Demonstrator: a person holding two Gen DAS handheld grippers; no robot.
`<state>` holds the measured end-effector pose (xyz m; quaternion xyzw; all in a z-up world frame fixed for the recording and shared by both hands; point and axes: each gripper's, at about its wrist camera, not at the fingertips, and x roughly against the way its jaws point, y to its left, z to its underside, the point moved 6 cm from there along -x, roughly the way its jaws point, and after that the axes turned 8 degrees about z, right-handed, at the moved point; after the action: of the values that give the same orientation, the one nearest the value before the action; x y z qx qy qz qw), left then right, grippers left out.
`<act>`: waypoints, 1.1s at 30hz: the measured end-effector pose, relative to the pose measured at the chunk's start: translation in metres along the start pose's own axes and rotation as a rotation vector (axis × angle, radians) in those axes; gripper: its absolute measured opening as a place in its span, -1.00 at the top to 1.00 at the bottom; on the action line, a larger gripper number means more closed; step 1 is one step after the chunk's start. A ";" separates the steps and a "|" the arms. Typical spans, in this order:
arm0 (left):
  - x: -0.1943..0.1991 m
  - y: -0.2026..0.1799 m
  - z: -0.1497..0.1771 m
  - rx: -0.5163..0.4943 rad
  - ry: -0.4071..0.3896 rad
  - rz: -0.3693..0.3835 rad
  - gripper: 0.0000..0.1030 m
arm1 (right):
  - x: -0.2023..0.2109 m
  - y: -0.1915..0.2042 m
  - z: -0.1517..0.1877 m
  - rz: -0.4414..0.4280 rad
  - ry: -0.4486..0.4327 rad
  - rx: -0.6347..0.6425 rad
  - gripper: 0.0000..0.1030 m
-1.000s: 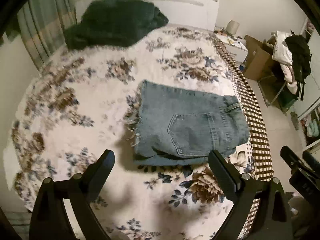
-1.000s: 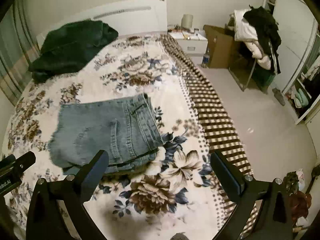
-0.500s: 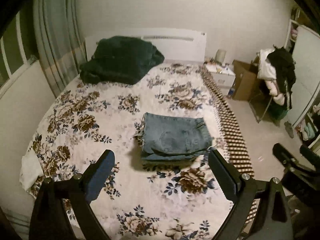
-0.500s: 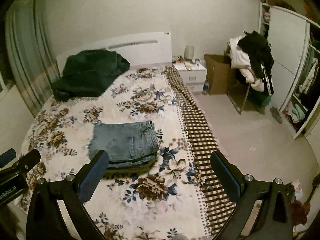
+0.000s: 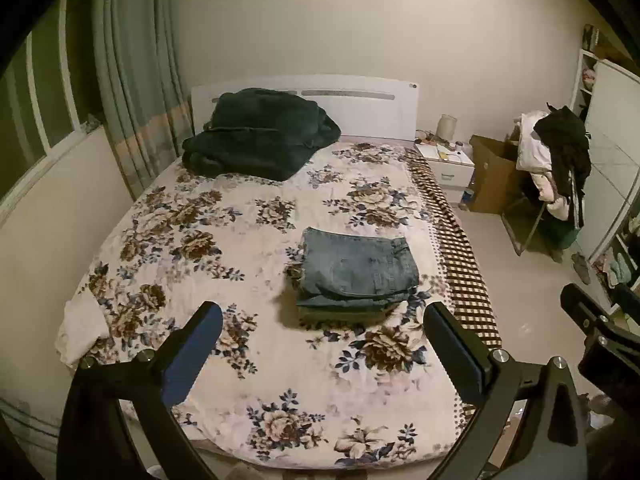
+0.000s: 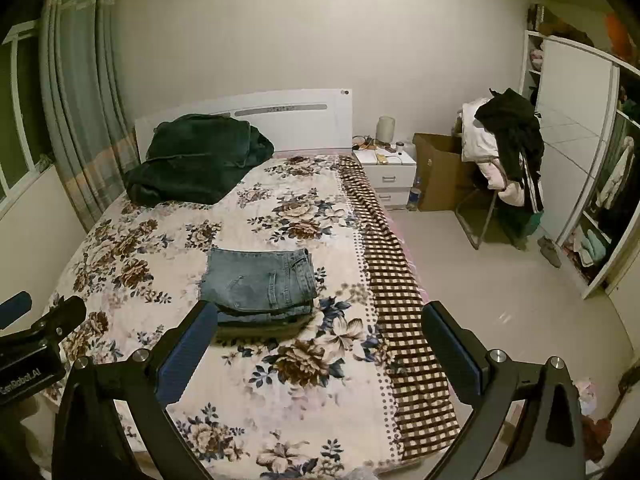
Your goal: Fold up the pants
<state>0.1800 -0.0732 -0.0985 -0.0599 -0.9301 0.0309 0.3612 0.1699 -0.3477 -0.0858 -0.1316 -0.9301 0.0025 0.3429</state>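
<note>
Left wrist view shows us the pants lying as a compact folded stack on the flowered bed, toward the bed's right side and close to its checked border, well ahead of the left claw, whose fingers stand wide apart with nothing between them. The stack sits ahead and slightly right of that claw's centre line, and its long axis runs across our view, with the waistband end toward the checked border. In the right wrist view the same pants lie ahead and to the left of the right claw, which is likewise spread apart and empty; its left finger overlaps the near left corner of the stack in the picture, though we judge it to be hanging above and short of the cloth, not touching it. Both claws are held back from the bed, and neither looks clearly nearer. We judge the folding done: the stack looks squared and layered, so any coming move would be a reach forward to tidy or lift it, taken from the near long edge. A dark green blanket lies well apart at the headboard.
</note>
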 end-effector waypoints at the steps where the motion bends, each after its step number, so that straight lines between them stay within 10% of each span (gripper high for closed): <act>1: 0.002 0.001 0.000 0.000 -0.003 0.001 -0.99 | 0.004 0.001 0.000 0.001 0.000 0.004 -1.00; 33: 0.019 0.016 0.003 -0.024 -0.002 -0.007 -0.99 | 0.007 0.038 0.004 -0.031 0.052 0.003 -1.00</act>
<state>0.1658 -0.0544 -0.0896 -0.0610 -0.9310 0.0183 0.3593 0.1718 -0.3085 -0.0877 -0.1166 -0.9228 -0.0046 0.3672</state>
